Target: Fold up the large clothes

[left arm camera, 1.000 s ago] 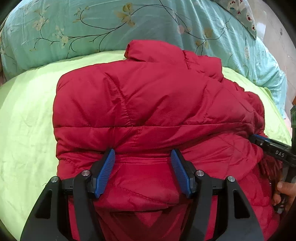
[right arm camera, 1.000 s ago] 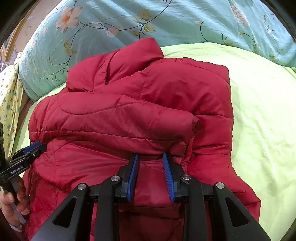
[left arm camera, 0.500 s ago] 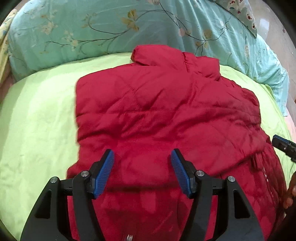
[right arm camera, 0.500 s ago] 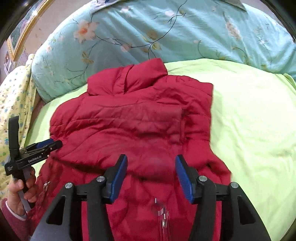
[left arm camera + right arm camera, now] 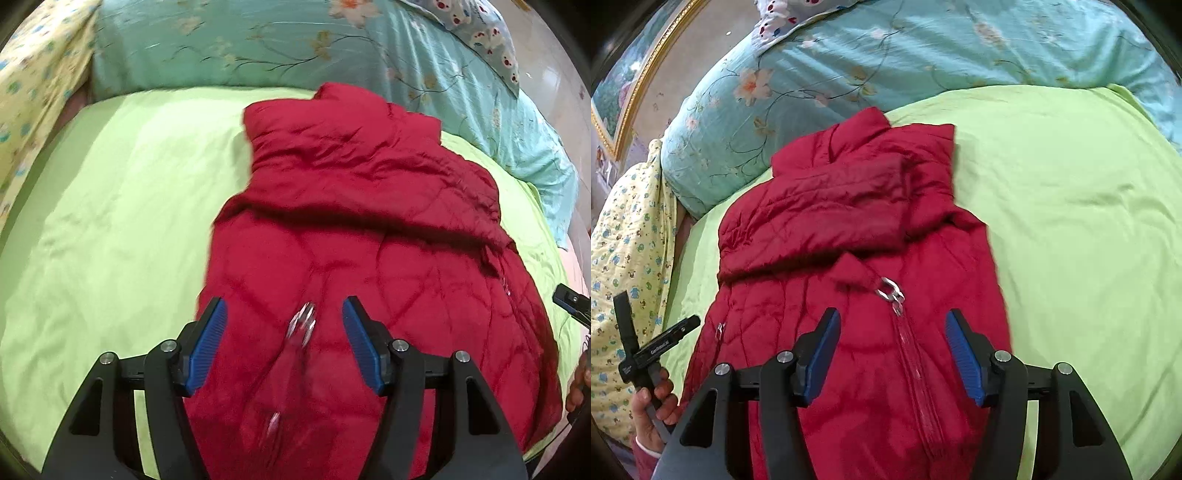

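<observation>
Both the left gripper (image 5: 282, 341) and right gripper (image 5: 892, 354) hover jaws apart, the right's just opened, gripping nothing, above the red quilted puffer jacket (image 5: 369, 236) lying ahead on the lime-green bedsheet (image 5: 1071, 206).

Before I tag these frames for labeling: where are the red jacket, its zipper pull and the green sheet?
red jacket (image 5: 831, 206): right wrist view, folded upper part.
zipper pull (image 5: 889, 288): right wrist view, metal ring.
green sheet (image 5: 110, 221): left wrist view, bare area left of jacket.

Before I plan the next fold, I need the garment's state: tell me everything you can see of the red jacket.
The red jacket is a quilted, puffy, shiny-fabric coat lying on the green sheet, collar toward the floral blue quilt. Its upper part looks folded across the body; a silver zip pull shows near the middle. No gripper touches it.
</observation>
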`<action>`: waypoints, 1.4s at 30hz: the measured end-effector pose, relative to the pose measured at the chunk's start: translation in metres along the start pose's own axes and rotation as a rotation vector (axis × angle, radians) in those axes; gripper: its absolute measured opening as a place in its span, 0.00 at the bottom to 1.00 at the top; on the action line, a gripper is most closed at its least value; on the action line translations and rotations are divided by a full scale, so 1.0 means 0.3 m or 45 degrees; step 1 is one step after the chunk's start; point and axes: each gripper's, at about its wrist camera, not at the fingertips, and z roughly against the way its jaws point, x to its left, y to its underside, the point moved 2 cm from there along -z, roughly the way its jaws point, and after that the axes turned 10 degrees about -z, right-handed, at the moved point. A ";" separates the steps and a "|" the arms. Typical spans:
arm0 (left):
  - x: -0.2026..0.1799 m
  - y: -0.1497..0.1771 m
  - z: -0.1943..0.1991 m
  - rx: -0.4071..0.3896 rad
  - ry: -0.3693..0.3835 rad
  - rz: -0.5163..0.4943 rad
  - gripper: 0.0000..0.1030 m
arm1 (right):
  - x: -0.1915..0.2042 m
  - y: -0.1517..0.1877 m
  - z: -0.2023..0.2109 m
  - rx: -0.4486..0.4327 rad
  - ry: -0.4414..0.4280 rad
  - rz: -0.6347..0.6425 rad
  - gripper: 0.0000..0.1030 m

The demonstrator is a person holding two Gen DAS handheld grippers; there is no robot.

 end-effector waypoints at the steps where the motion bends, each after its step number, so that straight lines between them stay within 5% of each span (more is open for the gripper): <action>1: 0.012 0.022 0.010 0.008 -0.006 0.016 0.62 | -0.013 0.016 0.017 -0.006 0.008 -0.010 0.61; 18: 0.061 0.239 0.107 0.047 -0.036 0.062 0.62 | -0.055 0.230 0.092 0.079 0.192 0.071 0.76; 30: 0.074 0.322 0.135 0.091 -0.001 0.037 0.64 | -0.086 0.344 0.082 0.201 0.269 0.134 0.77; 33: 0.087 0.339 0.145 0.090 0.017 0.045 0.64 | -0.126 0.346 0.110 0.215 0.243 0.105 0.71; 37: 0.109 0.356 0.167 0.079 0.056 0.069 0.65 | -0.186 0.350 0.160 0.247 0.159 0.046 0.47; 42: 0.123 0.382 0.173 0.104 0.083 0.063 0.65 | -0.222 0.350 0.197 0.257 0.058 0.002 0.40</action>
